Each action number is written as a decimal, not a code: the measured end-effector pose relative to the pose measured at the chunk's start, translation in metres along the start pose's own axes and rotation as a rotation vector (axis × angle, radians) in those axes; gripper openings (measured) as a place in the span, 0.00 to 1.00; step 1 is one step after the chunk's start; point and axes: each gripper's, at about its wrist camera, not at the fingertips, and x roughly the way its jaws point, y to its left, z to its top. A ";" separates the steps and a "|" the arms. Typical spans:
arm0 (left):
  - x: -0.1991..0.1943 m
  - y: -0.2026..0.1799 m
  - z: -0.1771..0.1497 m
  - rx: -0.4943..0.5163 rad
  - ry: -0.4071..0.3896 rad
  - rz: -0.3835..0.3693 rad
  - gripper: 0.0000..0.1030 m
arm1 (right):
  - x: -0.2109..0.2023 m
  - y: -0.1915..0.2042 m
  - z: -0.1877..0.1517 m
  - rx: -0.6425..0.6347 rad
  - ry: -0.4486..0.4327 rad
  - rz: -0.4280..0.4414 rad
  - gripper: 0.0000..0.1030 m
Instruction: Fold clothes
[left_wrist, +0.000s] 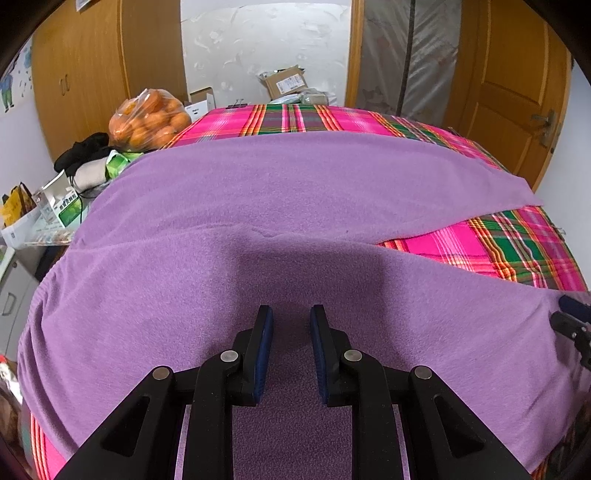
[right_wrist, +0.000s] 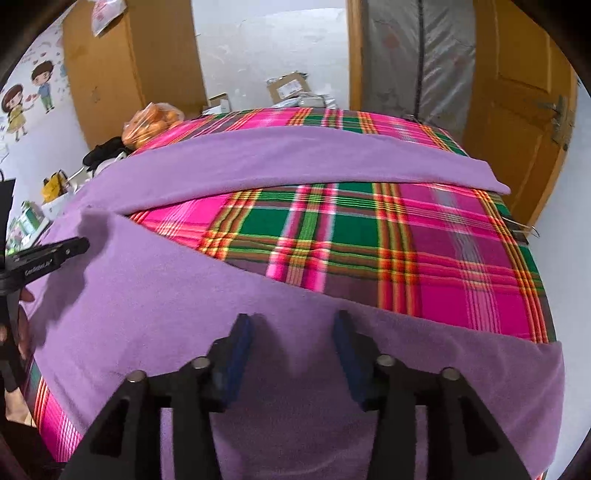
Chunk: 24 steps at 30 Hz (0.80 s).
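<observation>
Purple trousers (left_wrist: 258, 192) spread flat on the plaid sheet (left_wrist: 517, 243), waist end toward my left, two legs running off toward my right and splitting in a V. Far leg (right_wrist: 295, 155) lies across the back of the bed; near leg (right_wrist: 258, 295) runs along the near edge, right under both tools. Plaid shows in the wedge betw. them.

L gripper (left_wrist: 291, 314): jaws partly open, narrow gap, pads not pressing on anything I can see. Fleece lies under and between the tips, flat, no pinch ridge. Holds nothing, as far as I can tell.

R gripper (right_wrist: 291, 321): jaws wide apart, nothing gripped. Fleece of near leg lies flat below the tips. Frame is a bit blurred here.

Key relation for next move: garment's long axis runs L–R across my view, both tools sit over the near leg, pointing down and away toward the far leg. L is nearer the crotch/waist region, R is further out along the leg toward the cuff. L tool also visible at left edge of R view (right_wrist: 55, 254), so the two are well apart along the leg.

Judgement: to lay one leg on the other, fold line follows the long axis, so each tool needs its own pinch on the near leg's edge, then carry away from me onto the far leg. No grip made yet.

Risk: fleece is limp, so the span betw. pinches may sag.
</observation>
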 end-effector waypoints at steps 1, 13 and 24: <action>0.000 0.000 0.000 0.003 0.000 0.003 0.21 | 0.000 0.000 0.000 -0.003 0.001 0.004 0.52; 0.001 0.004 0.000 -0.037 0.008 0.095 0.51 | 0.002 0.006 0.000 -0.021 0.005 -0.003 0.55; 0.002 0.009 0.000 -0.061 0.011 0.068 0.53 | 0.003 0.008 0.000 -0.040 0.008 -0.021 0.56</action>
